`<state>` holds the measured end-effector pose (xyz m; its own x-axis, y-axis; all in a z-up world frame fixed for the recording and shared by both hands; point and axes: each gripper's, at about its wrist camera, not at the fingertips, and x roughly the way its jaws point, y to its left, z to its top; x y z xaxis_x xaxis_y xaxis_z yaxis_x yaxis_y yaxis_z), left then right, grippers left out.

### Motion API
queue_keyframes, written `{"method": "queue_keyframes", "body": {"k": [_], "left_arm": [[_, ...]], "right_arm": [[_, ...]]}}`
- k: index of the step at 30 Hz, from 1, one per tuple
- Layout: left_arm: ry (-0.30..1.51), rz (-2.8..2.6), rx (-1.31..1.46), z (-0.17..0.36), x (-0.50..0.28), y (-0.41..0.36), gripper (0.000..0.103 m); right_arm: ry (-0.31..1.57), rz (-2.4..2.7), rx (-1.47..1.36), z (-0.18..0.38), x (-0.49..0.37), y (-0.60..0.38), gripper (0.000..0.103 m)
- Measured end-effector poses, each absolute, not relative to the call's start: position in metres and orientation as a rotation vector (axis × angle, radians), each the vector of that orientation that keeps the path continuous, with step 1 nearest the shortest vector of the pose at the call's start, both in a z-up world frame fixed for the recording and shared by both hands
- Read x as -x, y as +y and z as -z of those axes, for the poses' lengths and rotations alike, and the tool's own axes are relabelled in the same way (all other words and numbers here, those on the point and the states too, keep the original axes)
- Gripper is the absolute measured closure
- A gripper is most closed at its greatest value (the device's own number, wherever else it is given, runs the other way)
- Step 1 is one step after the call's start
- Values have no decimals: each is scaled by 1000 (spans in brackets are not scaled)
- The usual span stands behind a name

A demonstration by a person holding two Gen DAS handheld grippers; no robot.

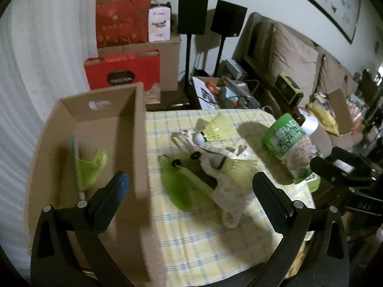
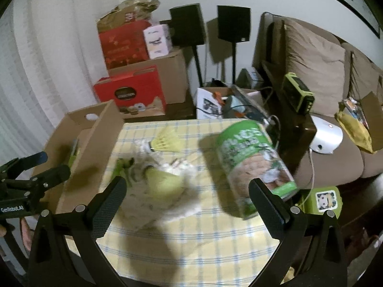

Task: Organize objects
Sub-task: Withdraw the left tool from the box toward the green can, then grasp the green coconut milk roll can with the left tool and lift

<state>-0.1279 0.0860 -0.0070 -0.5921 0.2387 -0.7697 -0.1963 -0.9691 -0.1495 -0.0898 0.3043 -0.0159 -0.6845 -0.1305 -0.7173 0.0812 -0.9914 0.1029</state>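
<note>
Shuttlecocks [image 1: 219,129] and a white rope toy [image 1: 225,191] lie on the checked tablecloth [image 1: 191,239], just right of the cardboard box [image 1: 100,124]. Right of them stands a tilted green can [image 2: 253,162]. Left gripper [image 1: 191,191] and right gripper [image 2: 189,196] both gape, holding nothing.

Beside my matt brown cardboard box [image 1: 100,124], checked cloth [image 1: 196,239] covers the surface; the can [image 2: 253,165] wears a glossy, probably paper, label.
</note>
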Motion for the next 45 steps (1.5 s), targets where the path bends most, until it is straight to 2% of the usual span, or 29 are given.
{"method": "queue_keyframes", "body": {"k": [4, 15, 22, 28, 39, 42, 45], "left_arm": [[-127, -2576, 1270, 12, 132, 95, 0], [-30, -2458, 1297, 33, 142, 159, 0], [-169, -2321, 1330, 54, 158, 188, 7], [-309, -2204, 1386, 73, 178, 207, 7], [-440, -2106, 1422, 90, 205, 239, 7], [-540, -2059, 1451, 97, 214, 240, 7], [-553, -2067, 1459, 99, 222, 246, 7]], "right_arm": [[-128, 2815, -1209, 19, 90, 330, 0], [-242, 2856, -1235, 29, 99, 396, 0], [-315, 2803, -1262, 49, 115, 420, 0], [-350, 2743, -1327, 64, 133, 432, 1], [-420, 2649, -1343, 84, 156, 443, 1], [-404, 2626, -1338, 90, 154, 442, 1], [-368, 2622, -1335, 94, 151, 438, 1]]}}
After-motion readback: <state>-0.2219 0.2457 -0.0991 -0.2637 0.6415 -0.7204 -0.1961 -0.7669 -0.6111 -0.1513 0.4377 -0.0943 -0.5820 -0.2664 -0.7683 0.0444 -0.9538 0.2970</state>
